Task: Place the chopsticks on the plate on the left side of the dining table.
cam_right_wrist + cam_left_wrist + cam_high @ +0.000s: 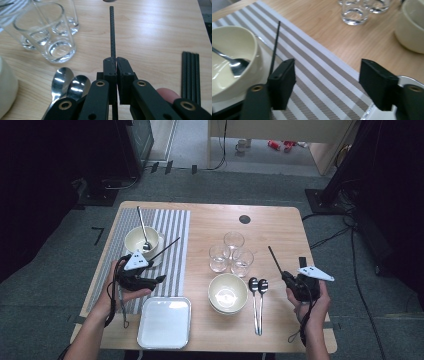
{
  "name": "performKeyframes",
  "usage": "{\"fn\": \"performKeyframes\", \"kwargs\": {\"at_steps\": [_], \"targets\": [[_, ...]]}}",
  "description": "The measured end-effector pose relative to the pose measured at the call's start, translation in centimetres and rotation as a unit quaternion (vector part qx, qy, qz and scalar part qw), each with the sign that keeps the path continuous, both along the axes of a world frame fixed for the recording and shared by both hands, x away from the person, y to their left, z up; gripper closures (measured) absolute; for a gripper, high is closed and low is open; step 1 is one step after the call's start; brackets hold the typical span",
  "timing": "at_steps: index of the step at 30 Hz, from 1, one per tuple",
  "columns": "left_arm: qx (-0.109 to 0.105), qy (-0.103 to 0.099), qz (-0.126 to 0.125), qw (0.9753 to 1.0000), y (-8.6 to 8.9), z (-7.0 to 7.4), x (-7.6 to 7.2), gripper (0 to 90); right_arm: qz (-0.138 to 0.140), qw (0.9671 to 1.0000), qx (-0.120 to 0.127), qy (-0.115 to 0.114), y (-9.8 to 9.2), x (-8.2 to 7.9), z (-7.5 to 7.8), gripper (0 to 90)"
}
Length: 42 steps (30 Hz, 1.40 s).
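Wooden table (pixel 280 227) carries a woven striped placemat (pixel 175 227) at its left. On the placemat, a smooth ceramic bowl (pixel 136 240) holds a metal spoon (pixel 144 227). Beside the bowl, the left gripper (pixel 327 82) hovers with jaws spread, empty. The right gripper (pixel 116 72) is pressed together, empty. The spoon likely handles light, stiff and slippery; its long handle offers the best grip.

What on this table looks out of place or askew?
Little stands out. The bowl on the striped placemat holds a spoon; two more spoons lie beside the stacked bowls, neatly.
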<state>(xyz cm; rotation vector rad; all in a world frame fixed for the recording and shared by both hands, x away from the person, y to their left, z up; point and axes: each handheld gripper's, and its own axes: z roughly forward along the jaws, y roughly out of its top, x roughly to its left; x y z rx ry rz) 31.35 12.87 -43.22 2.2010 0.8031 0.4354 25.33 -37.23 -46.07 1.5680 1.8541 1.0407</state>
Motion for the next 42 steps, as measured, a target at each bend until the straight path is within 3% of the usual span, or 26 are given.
{"fn": "performKeyframes", "kwargs": {"at_steps": [3, 9, 13, 18, 35, 42], "targets": [[-0.002, 0.0, 0.001, 1.0, -0.2, 0.4, 0.2, 21.4, 0.02, 0.9998, -0.001, -0.003, 0.0, 0.3, 1.0, 87.5], [-0.007, -0.005, 0.004, 1.0, -0.4, 0.8, 0.3, 20.3, 0.055, 0.9984, -0.001, -0.01, 0.5, 0.7, 2.9, 87.5], [-0.006, -0.004, -0.01, 0.9999, -0.8, 0.4, -0.1, 20.5, 0.073, 0.9971, 0.004, -0.02, 1.0, 0.6, 3.6, 87.5], [-0.004, -0.003, -0.014, 0.9999, -1.2, 0.0, -0.4, 21.6, 0.086, 0.9959, 0.01, -0.026, 1.6, 0.4, 4.0, 87.5], [-0.002, -0.002, -0.04, 0.9992, -3.1, -0.2, -0.9, 24.8, 0.142, 0.9898, -0.01, -0.014, 6.8, 0.4, 3.4, 87.5], [0.0, -0.012, -0.055, 0.9984, -3.9, 0.2, -1.3, 25.0, 0.163, 0.9863, -0.011, -0.019, 8.3, 0.0, 3.8, 87.5]]}}
